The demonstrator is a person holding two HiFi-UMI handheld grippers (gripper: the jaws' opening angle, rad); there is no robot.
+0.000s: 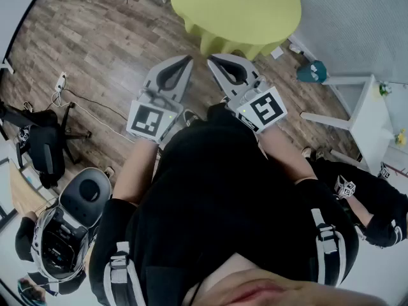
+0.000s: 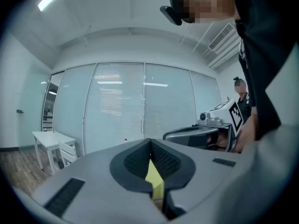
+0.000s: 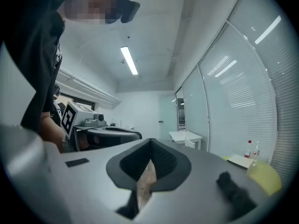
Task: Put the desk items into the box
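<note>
The person is holding the left gripper (image 1: 183, 61) and right gripper (image 1: 215, 60) closed on nothing, likely needing to approach the yellow-green table (image 1: 255, 18) first.

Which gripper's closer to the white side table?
Right. The right gripper is left of the white side table in the head view; the left gripper lies farther left.

The head view looks steeply down over the left claw (image 1: 189, 58), right claw (image 1: 211, 58) and floor (image 1: 95, 43). Each gripper view faces across the room along its own claw, close, catching the other alongside; all seemingly share the yellow surface (image 1: 255, 11).
</note>
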